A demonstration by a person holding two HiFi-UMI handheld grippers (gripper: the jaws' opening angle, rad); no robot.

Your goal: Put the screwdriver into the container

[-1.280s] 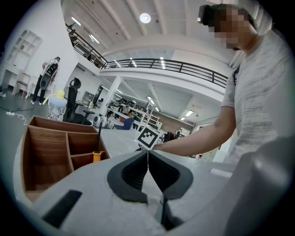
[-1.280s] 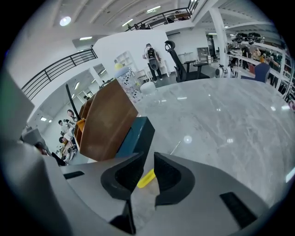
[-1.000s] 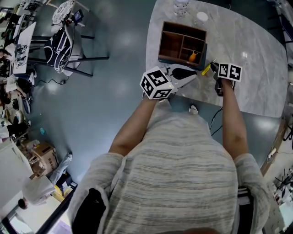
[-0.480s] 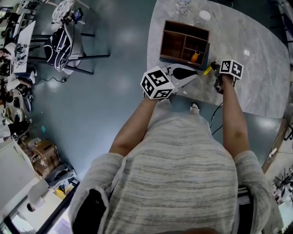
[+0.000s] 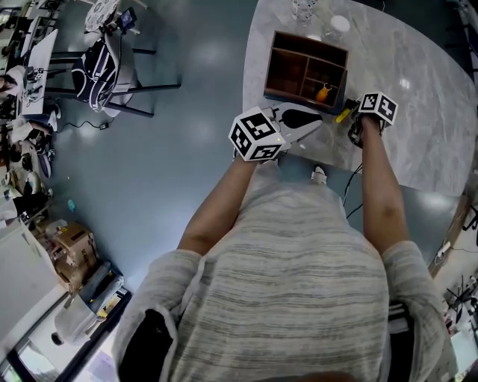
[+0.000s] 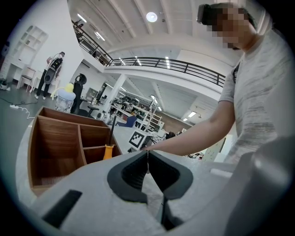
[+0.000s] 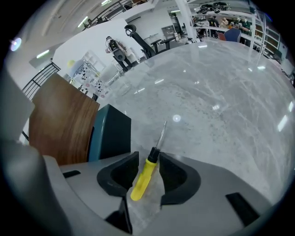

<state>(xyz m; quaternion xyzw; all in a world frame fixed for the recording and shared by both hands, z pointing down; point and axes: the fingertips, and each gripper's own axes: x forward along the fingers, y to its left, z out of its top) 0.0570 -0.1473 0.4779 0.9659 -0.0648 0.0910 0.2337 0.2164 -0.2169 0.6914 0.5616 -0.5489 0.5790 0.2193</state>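
Note:
A yellow-handled screwdriver point(image 7: 143, 177) lies on the marble table point(image 7: 221, 92), its thin shaft pointing away. My right gripper point(image 7: 154, 159) points steeply down over it. Its jaws have just been opening and now stand apart on either side of the handle, not pressing it. In the head view the screwdriver point(image 5: 343, 114) shows at the right gripper point(image 5: 349, 119), just off the near right corner of the wooden compartment container point(image 5: 278, 74). An orange-handled tool point(image 5: 323, 93) stands in one compartment. My left gripper point(image 5: 317, 119) is shut on nothing, near the container's front; its pads point(image 6: 147, 159) meet.
A dark teal block point(image 7: 108, 131) sits against the container's side, close to my right jaws. A glass point(image 5: 302, 9) and a white lid point(image 5: 337, 24) stand behind the container. The table's near edge runs just under both grippers. A chair with a bag point(image 5: 112, 60) stands on the floor at left.
My right gripper has sunk a little toward the tabletop with the yellow screwdriver at its tips. The left gripper has stayed where it was.

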